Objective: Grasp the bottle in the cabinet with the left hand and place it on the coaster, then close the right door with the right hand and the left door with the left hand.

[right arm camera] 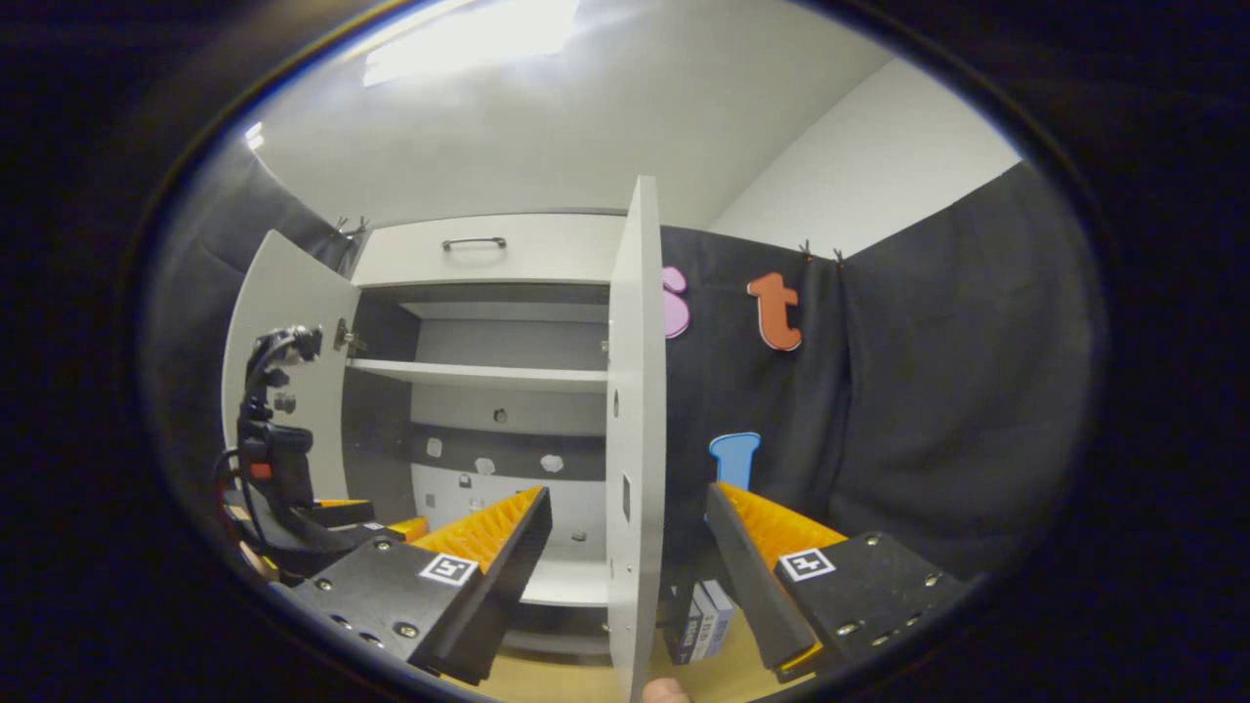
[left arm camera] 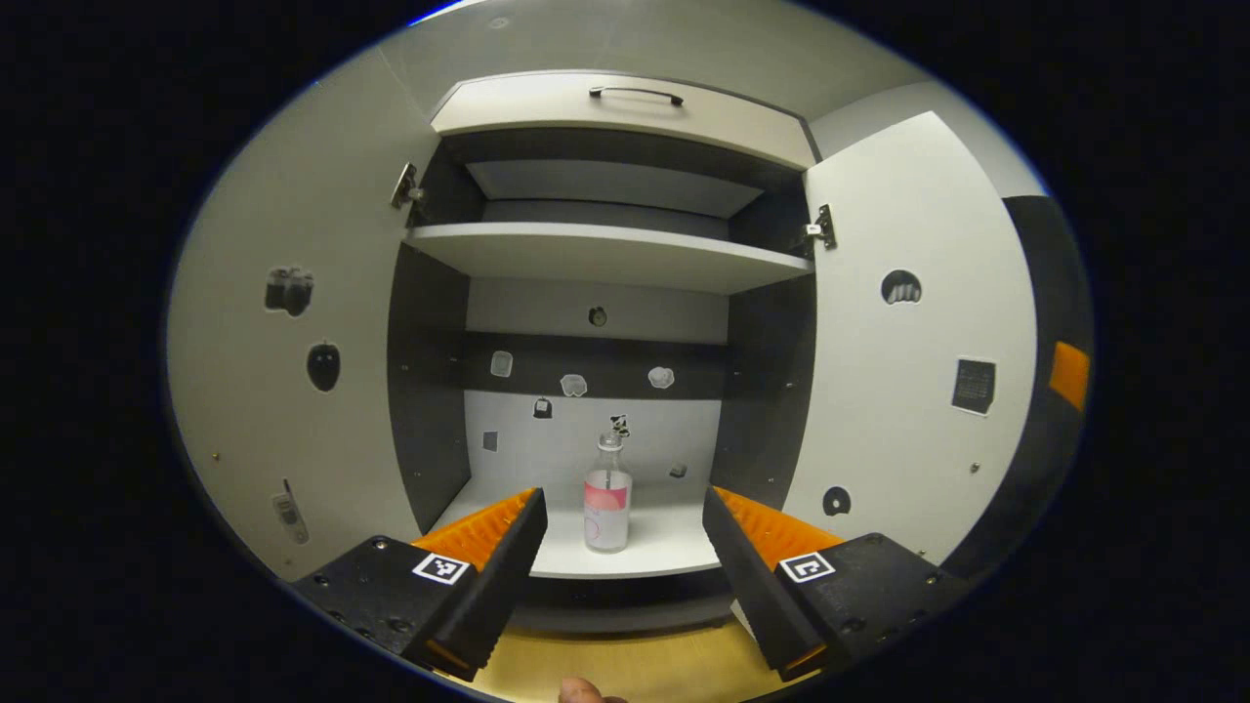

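Observation:
A clear glass bottle (left arm camera: 607, 500) with a pink and white label stands upright on the cabinet's bottom shelf (left arm camera: 674, 547), near its front edge. My left gripper (left arm camera: 623, 532) is open, its fingers spread to either side of the bottle and short of it, nothing between them. Both cabinet doors stand open: the left door (left arm camera: 293, 342) and the right door (left arm camera: 913, 371). In the right gripper view, my right gripper (right arm camera: 630, 532) is open, facing the thin edge of the right door (right arm camera: 633, 430). The left gripper (right arm camera: 283, 488) appears at the far left there.
An upper shelf (left arm camera: 605, 256) spans the cabinet, with a handled panel (left arm camera: 625, 107) above it. Small stickers dot the back wall and doors. A few small boxes (right arm camera: 701, 617) stand on the wooden table (left arm camera: 625, 669) by the right door. Black cloth hangs at the right.

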Action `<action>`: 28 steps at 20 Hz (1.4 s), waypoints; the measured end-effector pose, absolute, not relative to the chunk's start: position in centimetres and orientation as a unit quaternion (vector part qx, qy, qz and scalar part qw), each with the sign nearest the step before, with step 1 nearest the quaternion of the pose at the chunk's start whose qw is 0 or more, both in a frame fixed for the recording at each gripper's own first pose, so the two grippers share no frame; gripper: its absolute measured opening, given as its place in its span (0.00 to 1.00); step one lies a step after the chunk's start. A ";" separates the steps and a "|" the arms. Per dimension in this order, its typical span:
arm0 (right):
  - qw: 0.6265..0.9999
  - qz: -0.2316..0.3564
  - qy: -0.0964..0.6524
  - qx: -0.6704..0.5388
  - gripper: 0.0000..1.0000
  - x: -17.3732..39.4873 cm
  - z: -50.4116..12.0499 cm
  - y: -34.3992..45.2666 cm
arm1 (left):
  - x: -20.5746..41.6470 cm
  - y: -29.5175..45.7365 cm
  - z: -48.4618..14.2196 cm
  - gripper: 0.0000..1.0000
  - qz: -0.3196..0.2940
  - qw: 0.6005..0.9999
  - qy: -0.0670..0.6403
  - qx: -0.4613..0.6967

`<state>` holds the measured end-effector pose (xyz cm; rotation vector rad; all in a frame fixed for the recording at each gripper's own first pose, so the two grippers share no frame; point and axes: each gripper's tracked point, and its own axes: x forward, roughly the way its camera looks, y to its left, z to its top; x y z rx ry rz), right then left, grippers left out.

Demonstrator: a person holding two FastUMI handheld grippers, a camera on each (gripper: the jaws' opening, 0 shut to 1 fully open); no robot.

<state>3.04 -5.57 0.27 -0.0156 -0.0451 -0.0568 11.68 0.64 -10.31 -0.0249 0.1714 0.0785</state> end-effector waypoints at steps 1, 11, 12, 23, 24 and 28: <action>0.999 -0.044 -0.026 -0.008 0.94 3.2 0.5 -5.9 | 13.3 1.1 -11.2 0.99 0.034 0.995 0.089 -0.016; 0.986 -0.166 -0.018 -0.001 0.96 2.7 1.2 -9.9 | 26.0 4.6 -22.6 1.00 0.010 0.988 0.153 -0.020; 0.984 -0.176 -0.018 -0.001 0.96 2.7 1.2 -10.3 | 26.9 5.0 -23.4 1.00 0.011 0.987 0.159 -0.018; 0.975 -0.222 0.004 -0.012 0.97 3.3 -0.2 -11.3 | 32.2 4.8 -28.4 1.00 0.011 0.982 0.187 0.004; 0.975 -0.223 0.006 -0.011 0.97 3.3 -0.3 -11.4 | 32.3 4.7 -28.7 0.96 0.010 0.982 0.189 0.006; 0.973 -0.229 0.007 -0.011 0.97 2.7 -0.4 -11.7 | 32.4 5.0 -28.7 0.78 0.018 0.982 0.189 0.010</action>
